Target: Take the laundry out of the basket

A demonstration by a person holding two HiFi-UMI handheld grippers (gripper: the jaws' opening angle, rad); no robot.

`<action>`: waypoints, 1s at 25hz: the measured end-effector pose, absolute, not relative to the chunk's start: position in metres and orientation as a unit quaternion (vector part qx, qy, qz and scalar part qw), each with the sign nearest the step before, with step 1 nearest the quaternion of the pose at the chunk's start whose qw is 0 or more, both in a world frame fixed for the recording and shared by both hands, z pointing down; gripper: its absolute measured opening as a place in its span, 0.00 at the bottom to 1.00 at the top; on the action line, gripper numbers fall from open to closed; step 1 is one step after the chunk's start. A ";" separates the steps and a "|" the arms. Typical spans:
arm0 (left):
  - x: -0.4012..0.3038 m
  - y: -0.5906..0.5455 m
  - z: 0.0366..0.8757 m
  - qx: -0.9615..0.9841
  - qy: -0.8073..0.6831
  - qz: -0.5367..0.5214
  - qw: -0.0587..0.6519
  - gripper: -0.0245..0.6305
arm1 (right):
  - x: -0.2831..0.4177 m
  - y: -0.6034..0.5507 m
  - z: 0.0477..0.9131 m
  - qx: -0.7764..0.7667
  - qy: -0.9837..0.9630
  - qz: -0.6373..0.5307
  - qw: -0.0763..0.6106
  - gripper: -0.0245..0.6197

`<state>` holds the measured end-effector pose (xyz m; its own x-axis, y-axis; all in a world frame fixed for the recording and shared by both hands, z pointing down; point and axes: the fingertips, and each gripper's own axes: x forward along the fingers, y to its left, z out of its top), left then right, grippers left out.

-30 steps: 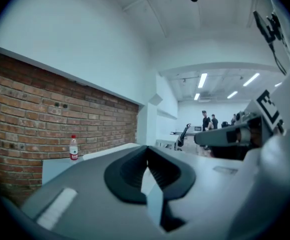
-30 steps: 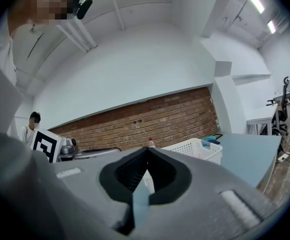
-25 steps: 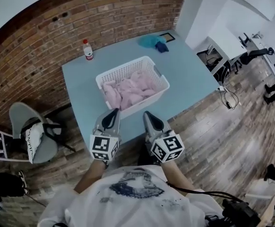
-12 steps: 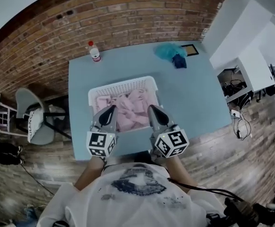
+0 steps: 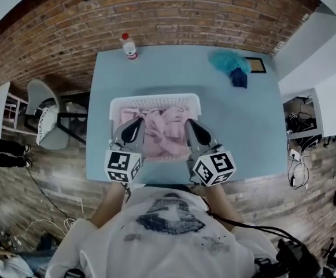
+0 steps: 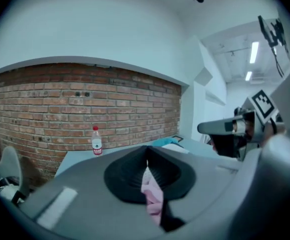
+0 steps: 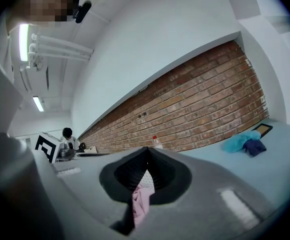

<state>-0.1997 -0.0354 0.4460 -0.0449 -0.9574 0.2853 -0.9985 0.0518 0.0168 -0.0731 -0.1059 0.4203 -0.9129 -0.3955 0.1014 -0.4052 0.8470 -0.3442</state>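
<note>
Nearest me, my left gripper (image 5: 136,126) and right gripper (image 5: 192,126) hang over the basket's (image 5: 155,99) near side, jaws pressed together, empty. Beyond, pink laundry (image 5: 163,131) fills it. Going in shut, I'd likely just shove the basket across the table (image 5: 237,120).

- White basket (image 5: 155,99) sits about mid-surface (image 5: 243,132), stuffed with pink laundry (image 5: 163,129).
- Left hand-held gripper (image 5: 137,124) and right hand-held gripper (image 5: 189,125) hover side by side over the basket's near half, tips aimed at the brick wall (image 5: 173,10).
- Red-capped bottle (image 5: 129,46) stands at the far edge.
- Teal cloth (image 5: 226,59) touches a dark blue cloth (image 5: 239,78), far right.
- Grey chair (image 5: 43,100) sits off the left side.
</note>
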 end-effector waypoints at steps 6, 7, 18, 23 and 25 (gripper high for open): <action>-0.213 -0.044 0.456 0.687 -0.710 0.099 0.120 0.02 | -0.084 -0.119 0.422 0.214 -0.960 0.180 0.016 0.04; -0.214 -0.047 0.456 0.690 -0.707 0.099 0.120 0.02 | -0.085 -0.122 0.422 0.217 -0.960 0.178 0.016 0.03; -0.207 -0.071 0.474 0.727 -0.661 0.120 0.144 0.03 | -0.091 -0.139 0.421 0.244 -0.955 0.166 0.024 0.03; -0.199 -0.078 0.491 0.748 -0.624 0.144 0.174 0.17 | -0.093 -0.141 0.424 0.248 -0.953 0.170 0.026 0.03; -0.193 -0.081 0.501 0.759 -0.603 0.155 0.192 0.25 | -0.092 -0.143 0.425 0.252 -0.952 0.171 0.026 0.03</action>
<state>-0.1933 -0.0812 0.5009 0.2252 -0.8553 0.4666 -0.9743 -0.1990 0.1056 -0.0917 -0.1435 0.4251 -0.8717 -0.4708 0.1358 -0.4887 0.8148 -0.3118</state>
